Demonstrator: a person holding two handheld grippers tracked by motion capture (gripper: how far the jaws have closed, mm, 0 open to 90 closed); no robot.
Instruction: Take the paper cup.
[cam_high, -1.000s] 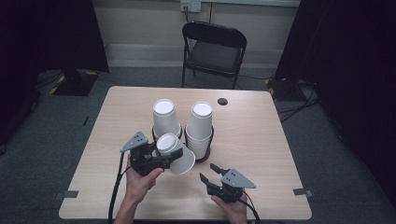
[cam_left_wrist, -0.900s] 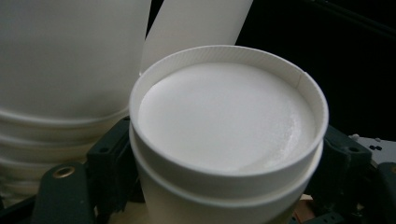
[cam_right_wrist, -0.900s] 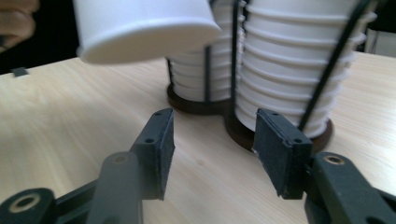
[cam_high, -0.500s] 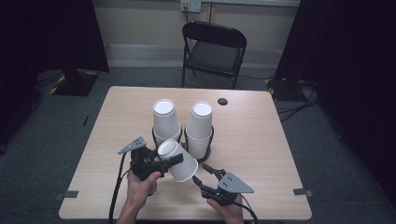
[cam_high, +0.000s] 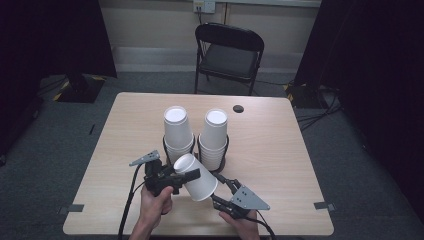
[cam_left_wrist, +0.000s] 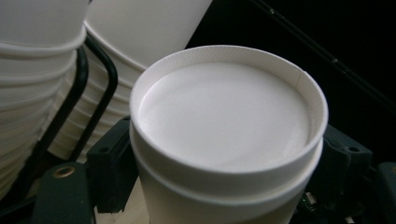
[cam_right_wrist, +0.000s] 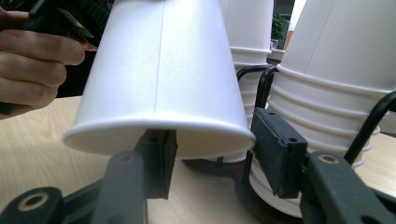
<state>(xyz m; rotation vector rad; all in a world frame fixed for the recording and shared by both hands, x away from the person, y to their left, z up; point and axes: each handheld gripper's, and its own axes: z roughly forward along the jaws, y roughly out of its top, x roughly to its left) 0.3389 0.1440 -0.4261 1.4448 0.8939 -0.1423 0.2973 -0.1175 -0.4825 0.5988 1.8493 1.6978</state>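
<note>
A white paper cup (cam_high: 197, 181) hangs upside down and tilted over the table's front. My left gripper (cam_high: 187, 176) is shut on it near its base. The cup's round base (cam_left_wrist: 224, 112) faces the left gripper view, with black pads (cam_left_wrist: 112, 172) on either side lower down. My right gripper (cam_high: 217, 189) reaches the cup's rim from the lower right. Its jaws have just been closing. In the right gripper view the cup (cam_right_wrist: 163, 70) has its rim over the right gripper (cam_right_wrist: 217, 149). One pad (cam_right_wrist: 159, 158) sits under the mouth, the other beside the rim, neither pressing. Two upside-down cup stacks (cam_high: 177, 130) (cam_high: 215, 135) stand behind.
Black wire rings (cam_high: 223, 150) hold the two stacks on the wooden table (cam_high: 280, 165). A small black disc (cam_high: 238, 108) lies near the far edge. A black folding chair (cam_high: 230, 50) stands beyond the table. A cable (cam_high: 127, 200) trails from the left gripper.
The right gripper has edged up and left to the cup's rim, and its jaws have narrowed. The cup has tipped further toward it in the left gripper.
</note>
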